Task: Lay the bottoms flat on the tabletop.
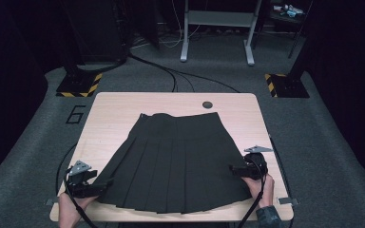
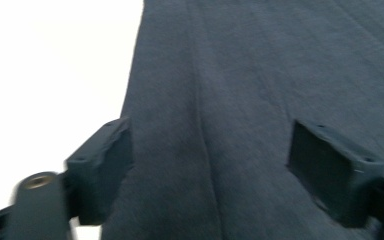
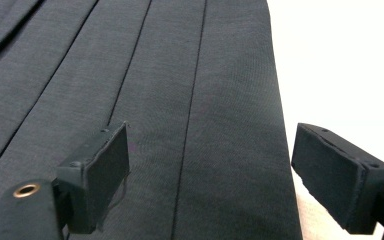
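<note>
Black pleated skirt (image 1: 173,159) lies flat, centred on the tabletop (image 1: 114,109), waistband far, hem near. Soft, light, limp cloth; pleats will shift, so best taken at the side edges near the hem. Left gripper (image 1: 105,183) and right gripper (image 1: 233,168) held low at those edges, fingers released, nothing grasped

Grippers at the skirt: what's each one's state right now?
Left gripper: open, jaws astride the black pleated skirt at its left edge, nothing clamped.
Right gripper: open, jaws astride the skirt's right edge, nothing clamped.
</note>
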Available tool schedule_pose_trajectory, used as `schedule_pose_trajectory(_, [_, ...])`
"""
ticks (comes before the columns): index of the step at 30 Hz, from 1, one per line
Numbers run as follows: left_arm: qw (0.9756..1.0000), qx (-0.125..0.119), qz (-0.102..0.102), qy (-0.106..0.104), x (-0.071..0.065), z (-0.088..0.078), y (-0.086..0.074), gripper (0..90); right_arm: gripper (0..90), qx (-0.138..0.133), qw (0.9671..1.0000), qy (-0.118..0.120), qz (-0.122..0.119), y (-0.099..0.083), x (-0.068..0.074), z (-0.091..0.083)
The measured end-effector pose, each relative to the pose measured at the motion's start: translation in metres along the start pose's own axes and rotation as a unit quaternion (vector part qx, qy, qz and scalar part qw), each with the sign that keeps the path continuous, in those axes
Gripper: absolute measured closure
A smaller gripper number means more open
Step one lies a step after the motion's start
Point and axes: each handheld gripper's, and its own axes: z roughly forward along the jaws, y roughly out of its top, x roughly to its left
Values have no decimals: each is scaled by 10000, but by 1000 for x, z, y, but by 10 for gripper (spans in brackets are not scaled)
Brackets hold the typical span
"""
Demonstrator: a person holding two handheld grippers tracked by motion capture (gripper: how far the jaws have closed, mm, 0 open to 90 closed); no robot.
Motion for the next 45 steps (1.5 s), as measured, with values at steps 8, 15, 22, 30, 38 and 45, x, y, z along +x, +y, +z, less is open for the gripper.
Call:
schedule_pose_trajectory(8, [9996,208,-24,201,2,22,1,0,0,37,9999,29,-126,-10,10,-7])
schedule_pose_trajectory(15, [9988,424,57,257,0,28,-8,0,0,100,9997,-76,-205,-25,21,-10])
schedule_pose_trajectory(22, [9975,583,-5,402,-1,38,-24,0,0,240,9996,-74,-94,-43,24,2])
schedule_pose_trajectory(30, [9960,456,281,714,-9,44,-30,0,0,16,9997,-163,-198,-50,26,3])
schedule_pose_trajectory(38, [9962,426,258,718,-7,47,-27,0,0,39,9996,-169,-236,-46,23,6])
schedule_pose_trajectory(45, [9962,403,250,734,-2,54,-20,0,0,37,9996,-224,-173,-35,18,16])
